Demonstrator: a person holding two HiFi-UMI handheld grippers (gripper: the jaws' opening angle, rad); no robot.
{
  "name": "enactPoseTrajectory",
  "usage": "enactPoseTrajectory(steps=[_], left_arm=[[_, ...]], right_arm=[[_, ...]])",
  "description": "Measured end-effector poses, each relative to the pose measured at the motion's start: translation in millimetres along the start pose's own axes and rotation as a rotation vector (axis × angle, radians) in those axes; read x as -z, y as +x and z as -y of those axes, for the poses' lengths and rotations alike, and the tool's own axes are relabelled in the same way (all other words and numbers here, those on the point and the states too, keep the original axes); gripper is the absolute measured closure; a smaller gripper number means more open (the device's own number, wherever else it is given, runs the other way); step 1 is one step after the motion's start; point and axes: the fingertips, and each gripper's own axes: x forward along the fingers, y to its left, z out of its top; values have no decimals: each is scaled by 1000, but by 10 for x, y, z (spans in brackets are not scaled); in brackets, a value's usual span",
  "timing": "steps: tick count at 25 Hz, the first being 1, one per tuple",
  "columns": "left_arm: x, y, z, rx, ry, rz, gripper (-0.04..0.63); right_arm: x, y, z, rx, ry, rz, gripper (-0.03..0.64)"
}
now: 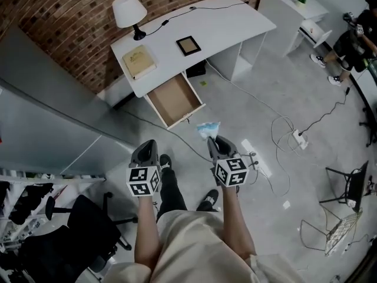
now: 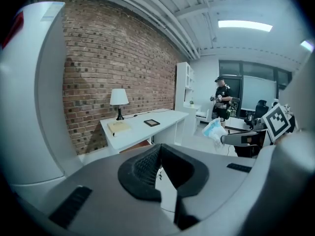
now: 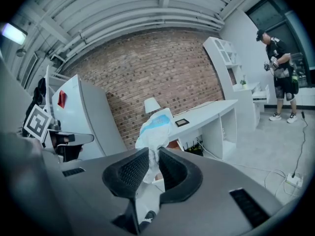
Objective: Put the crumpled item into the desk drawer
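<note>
At the far left a black office chair (image 1: 88, 229) stands on the grey floor (image 1: 265, 93). Beside it is the person with a gripper in each hand. Both are held out at about the same height toward the white bench (image 1: 235, 22), which sits against the brick wall (image 1: 70, 5).

The left gripper (image 1: 148, 146) has its jaws closed tip to tip with nothing between them. In the left gripper view the ribbed pads (image 2: 145, 163) meet in a point.

On the bench, from its left end, are a white lamp (image 1: 129, 10), a tan book (image 1: 139, 61) lying flat and a small black-framed tablet (image 1: 188, 45), each apart from the next. Below the book's end of the bench the drawer (image 1: 175, 99) is pulled well out, showing its brown bottom.

The right gripper (image 1: 215, 141) has its jaws clamped on the crumpled item (image 1: 207, 128). This is a white and pale blue wad that bulges out past the jaw tips. It hangs in the air over the floor, short of the open drawer and a little to the right of it in the head view.

Further right a white cable loops across the floor to a power strip (image 1: 298, 139). At the far right another person (image 1: 353, 37) in dark clothes stands near some white shelving.
</note>
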Motion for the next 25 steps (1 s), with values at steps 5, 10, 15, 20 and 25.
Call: enactPoseTrajectory(steps=[5,10,15,20,25], left_arm=[[-297,473,-287,70,43,22,578],[-551,1004,-688,121,36,28,578],[-571,1490,-1073,173,42,-13,578],[-570,1948,-1419,238,62,-41,578],[-497,2274,-1580,307,85,-79,578]], right_arm=[[-205,436,-18,13,-10,9,529],[-412,946,-2,58,12,7,529],[-427,1590,-44,82,39,-39,529],[-392,2223,-118,104,73,-65,529],[-328,2622,-135,132,101,-85,529]])
